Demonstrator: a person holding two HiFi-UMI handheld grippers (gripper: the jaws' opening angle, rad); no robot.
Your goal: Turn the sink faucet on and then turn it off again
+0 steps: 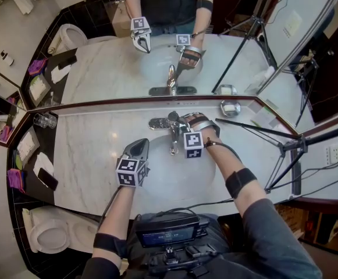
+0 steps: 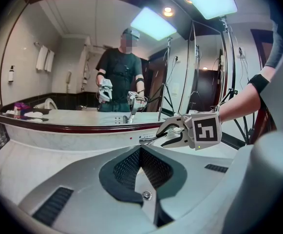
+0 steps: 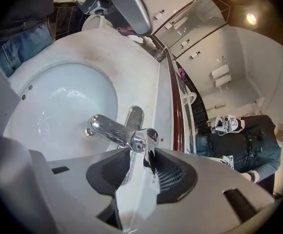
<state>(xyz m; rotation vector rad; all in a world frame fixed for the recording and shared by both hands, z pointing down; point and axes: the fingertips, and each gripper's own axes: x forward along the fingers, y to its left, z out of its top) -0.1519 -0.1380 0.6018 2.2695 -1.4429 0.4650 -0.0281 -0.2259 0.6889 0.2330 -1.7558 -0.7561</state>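
Marble sink counter [image 1: 93, 156]: R tongs [image 3: 141, 152] part-open, clamping faucet [image 3: 107, 127]; L tongs [image 2: 140, 149] shut.

White marble counter [image 1: 93, 156] is backed by a wall mirror with a dark red-brown frame [image 1: 99, 104]. Clear glass tumbler [image 1: 45, 120] is stood on the counter at 9 o'clock, against the mirror. Small chrome dish [image 1: 231, 107] is seen at 2 o'clock. Black tripod [image 1: 290, 156] is set up at 3 o'clock. Black phone [image 1: 46, 179] is laid on a black side shelf [image 1: 43, 161] at 8 o'clock, purple cloth [image 1: 15, 179] just beside it. White toilet [image 1: 49, 234] is seen toward 7 o'clock.
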